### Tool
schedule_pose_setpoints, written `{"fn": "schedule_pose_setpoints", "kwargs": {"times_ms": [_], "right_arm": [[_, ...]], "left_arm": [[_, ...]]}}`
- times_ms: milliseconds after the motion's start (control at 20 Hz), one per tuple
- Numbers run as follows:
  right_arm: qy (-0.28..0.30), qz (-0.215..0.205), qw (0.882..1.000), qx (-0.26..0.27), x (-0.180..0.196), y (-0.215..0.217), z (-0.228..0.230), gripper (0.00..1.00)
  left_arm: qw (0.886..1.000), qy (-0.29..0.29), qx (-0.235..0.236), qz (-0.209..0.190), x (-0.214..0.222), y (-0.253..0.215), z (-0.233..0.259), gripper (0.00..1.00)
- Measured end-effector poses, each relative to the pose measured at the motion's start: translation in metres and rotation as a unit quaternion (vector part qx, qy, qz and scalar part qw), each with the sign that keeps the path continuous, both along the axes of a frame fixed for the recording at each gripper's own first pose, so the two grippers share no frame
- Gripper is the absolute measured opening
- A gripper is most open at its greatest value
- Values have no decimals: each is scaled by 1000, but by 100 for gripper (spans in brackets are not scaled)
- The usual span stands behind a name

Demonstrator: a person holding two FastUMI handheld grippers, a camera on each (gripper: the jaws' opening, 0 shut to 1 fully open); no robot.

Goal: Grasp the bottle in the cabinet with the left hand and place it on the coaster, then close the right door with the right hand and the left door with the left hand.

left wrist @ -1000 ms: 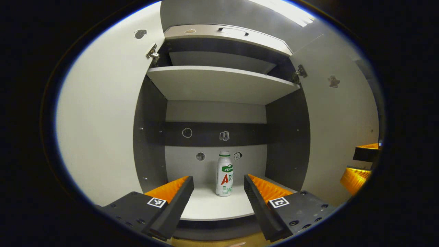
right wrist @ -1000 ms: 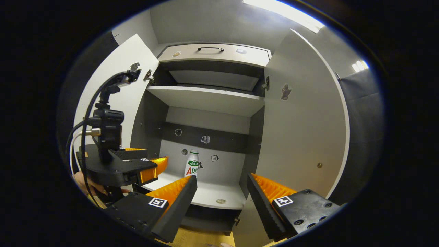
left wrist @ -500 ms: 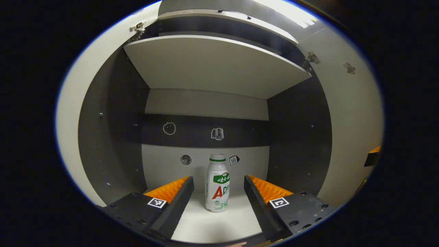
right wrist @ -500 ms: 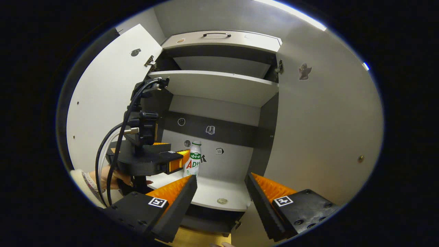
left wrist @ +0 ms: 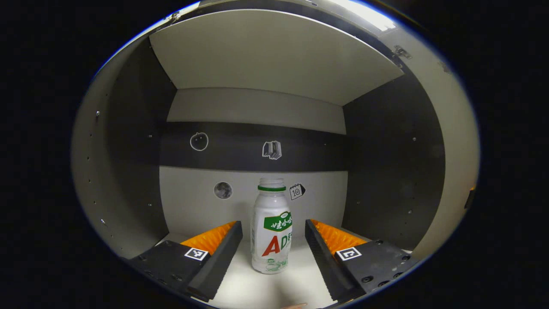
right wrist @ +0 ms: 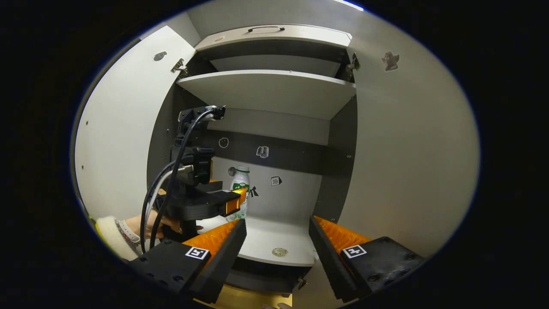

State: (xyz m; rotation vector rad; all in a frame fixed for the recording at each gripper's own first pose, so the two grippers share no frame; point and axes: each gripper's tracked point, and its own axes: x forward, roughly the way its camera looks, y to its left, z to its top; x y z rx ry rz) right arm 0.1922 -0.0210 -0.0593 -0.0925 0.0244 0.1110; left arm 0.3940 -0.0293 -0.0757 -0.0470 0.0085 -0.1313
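A white bottle (left wrist: pixel 271 231) with a green band under its cap stands upright on the cabinet's lower shelf (left wrist: pixel 257 292). My left gripper (left wrist: pixel 273 224) is open inside the cabinet, one finger on each side of the bottle with a gap on both sides. In the right gripper view the left gripper (right wrist: pixel 231 198) reaches in from the left, and its near finger covers the lower part of the bottle (right wrist: pixel 241 182). My right gripper (right wrist: pixel 278 222) is open in front of the cabinet and holds nothing.
Both cabinet doors stand open: the left door (right wrist: pixel 120 128) and the right door (right wrist: pixel 411 150). An upper shelf (right wrist: pixel 270 88) spans the cabinet above the bottle. A small round disc (right wrist: pixel 279 252) lies near the lower shelf's front edge. A hand (right wrist: pixel 148 225) holds the left gripper.
The left gripper has moved forward into the cabinet, so the bottle now stands between its fingers. The right gripper has drifted slightly closer and stayed open.
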Motion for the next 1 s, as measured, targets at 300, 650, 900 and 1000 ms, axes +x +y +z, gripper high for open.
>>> {"fn": "schedule_pose_setpoints", "kwargs": {"times_ms": [300, 650, 900, 1000], "right_arm": [[16, -1, 1000, 7, 25, 0, -18, 97], [27, 0, 1000, -1, 40, 2, -33, 97], [29, -7, 1000, 1, 40, -2, -33, 97], [23, -7, 1000, 5, 33, -3, -27, 97]], "left_arm": [[1000, 11, 2, -6, 28, -3, -17, 93], [1000, -9, 24, -9, 44, -9, -16, 93], [1000, -7, 8, -24, 41, -11, -11, 77], [1000, -13, 10, -24, 31, -14, 0, 77]]}}
